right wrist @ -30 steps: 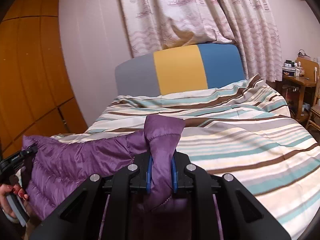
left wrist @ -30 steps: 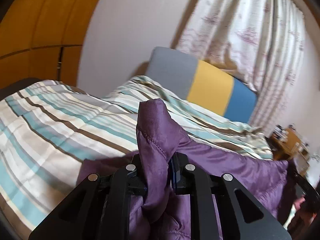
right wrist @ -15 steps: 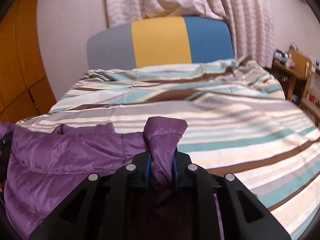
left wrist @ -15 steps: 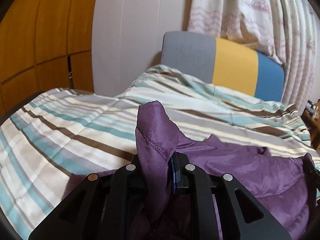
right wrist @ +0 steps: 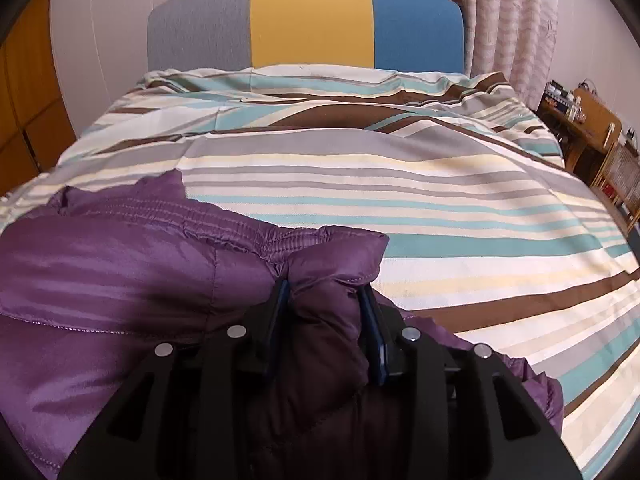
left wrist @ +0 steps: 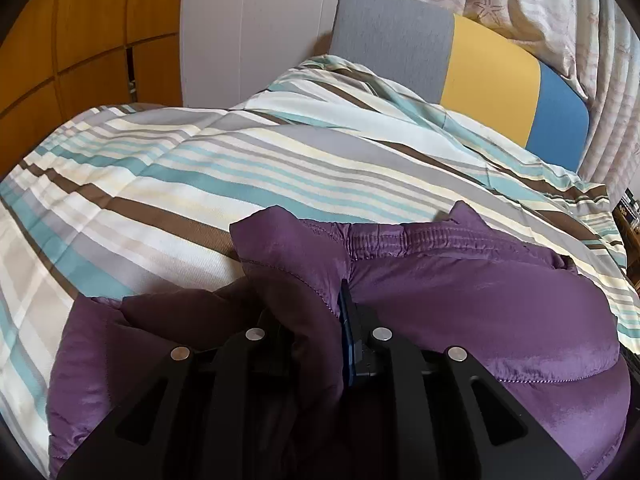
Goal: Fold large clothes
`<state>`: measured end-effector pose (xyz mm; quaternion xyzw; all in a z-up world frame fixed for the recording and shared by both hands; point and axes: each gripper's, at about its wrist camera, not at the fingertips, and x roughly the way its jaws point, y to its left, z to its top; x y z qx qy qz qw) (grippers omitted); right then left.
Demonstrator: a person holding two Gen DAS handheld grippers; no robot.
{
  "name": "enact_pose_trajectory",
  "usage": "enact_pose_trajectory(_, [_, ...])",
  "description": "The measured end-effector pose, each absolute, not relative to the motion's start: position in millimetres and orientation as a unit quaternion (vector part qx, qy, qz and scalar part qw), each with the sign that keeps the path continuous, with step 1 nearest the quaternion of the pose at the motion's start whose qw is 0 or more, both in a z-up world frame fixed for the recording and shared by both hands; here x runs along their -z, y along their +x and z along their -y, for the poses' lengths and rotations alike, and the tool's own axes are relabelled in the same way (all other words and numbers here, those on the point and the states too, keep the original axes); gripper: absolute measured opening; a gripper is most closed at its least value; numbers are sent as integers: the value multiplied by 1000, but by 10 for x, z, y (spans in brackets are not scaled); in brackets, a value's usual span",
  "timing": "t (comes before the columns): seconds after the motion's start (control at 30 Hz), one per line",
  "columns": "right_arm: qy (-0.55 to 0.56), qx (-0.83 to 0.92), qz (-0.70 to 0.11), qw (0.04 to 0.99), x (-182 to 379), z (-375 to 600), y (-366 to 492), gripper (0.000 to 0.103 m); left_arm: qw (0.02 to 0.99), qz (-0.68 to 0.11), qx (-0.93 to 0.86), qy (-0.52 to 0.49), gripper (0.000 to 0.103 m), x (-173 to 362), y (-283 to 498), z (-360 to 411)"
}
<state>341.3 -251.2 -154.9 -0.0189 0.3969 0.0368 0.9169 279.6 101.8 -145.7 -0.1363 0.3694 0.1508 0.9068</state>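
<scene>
Currently I log one purple padded jacket (left wrist: 460,300), lying on the striped duvet (left wrist: 240,168) near the foot edge of the bed, its elastic hem facing the headboard (right wrist: 308,20).

Left gripper (left wrist: 316,312): jaws closed on a bunched corner of the jacket; I see the fabric pinched against the blue pad.

Right gripper (right wrist: 324,300): jaws clamped on the opposite corner, fabric bulging between both blue pads.

Risks, as I judge them:
- The shell looks slick and puffy, so a corner could slide out of either pinch if I pull sideways or lift too fast.
- If I release one side before the other, the hem would land crooked and the fold would skew.
- Trapped air in the padding may spring the layer back open once I let go.
- Dragging the jacket could ruck the duvet beneath it.

Count: jacket, one; grippers, two; duvet, one; headboard, one, in three colour panels; curtains (right wrist: 516,20), one set; wooden desk (right wrist: 588,120) beyond the right edge of the bed, one.
</scene>
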Motion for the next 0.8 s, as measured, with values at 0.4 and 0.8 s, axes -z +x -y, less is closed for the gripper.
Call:
enact_pose_trajectory(0.4, [-27, -24, -398, 917, 1573, 2502, 3428, 41, 895, -389, -184, -115, 51, 1360, 2789, -972])
enact_pose_trajectory(0.8, [-23, -14, -397, 917, 1560, 2537, 3419, 51, 948, -281, -130, -80, 75, 789, 2343, -98])
